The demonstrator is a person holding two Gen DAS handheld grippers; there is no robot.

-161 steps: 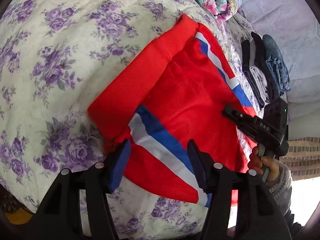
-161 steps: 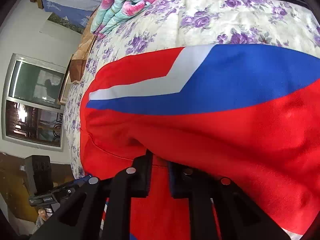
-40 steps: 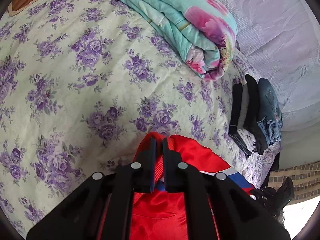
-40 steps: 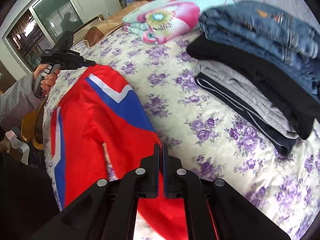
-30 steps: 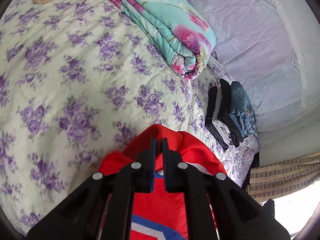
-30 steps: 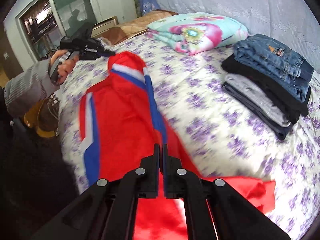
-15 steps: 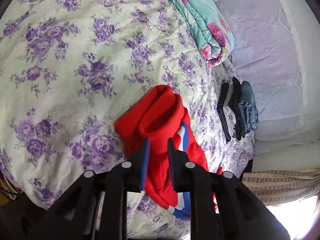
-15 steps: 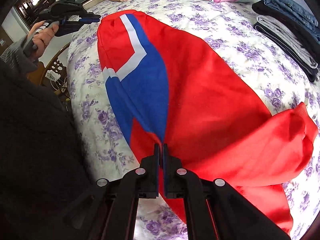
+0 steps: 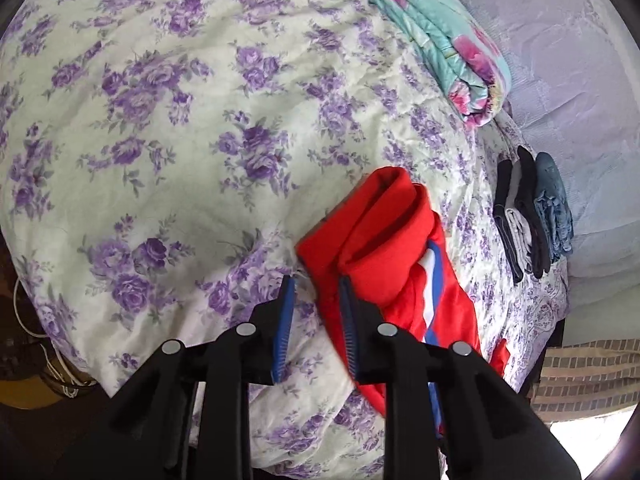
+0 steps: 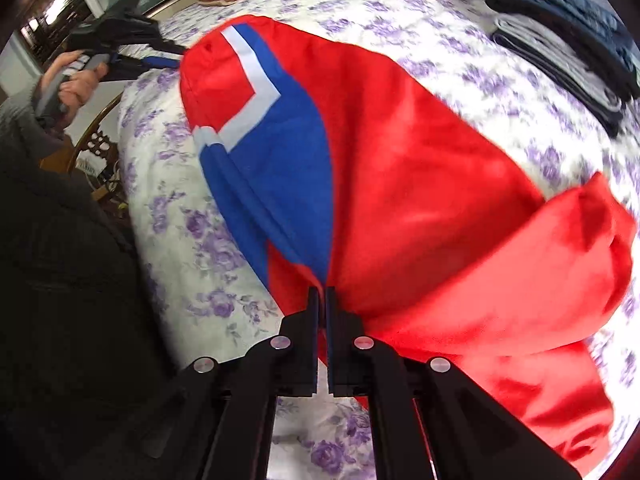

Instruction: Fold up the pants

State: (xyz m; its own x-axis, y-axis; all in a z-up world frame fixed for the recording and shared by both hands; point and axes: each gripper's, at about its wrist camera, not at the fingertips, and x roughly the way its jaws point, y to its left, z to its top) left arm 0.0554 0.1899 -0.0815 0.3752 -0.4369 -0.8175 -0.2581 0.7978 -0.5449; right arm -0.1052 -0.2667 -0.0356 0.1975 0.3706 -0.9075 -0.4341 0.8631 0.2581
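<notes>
The pants (image 10: 420,168) are soft, matt fleece-like cloth in red, blue and white. The bedsheet (image 9: 180,128) is thin, crinkled printed cotton-like cloth. The left gripper (image 9: 316,312) is matt black plastic with ribbed blue pads (image 9: 285,332) and shiny metal screws.

One red pants (image 9: 384,248), one rolled quilt (image 9: 444,40), one folded clothes stack (image 9: 532,216)
</notes>
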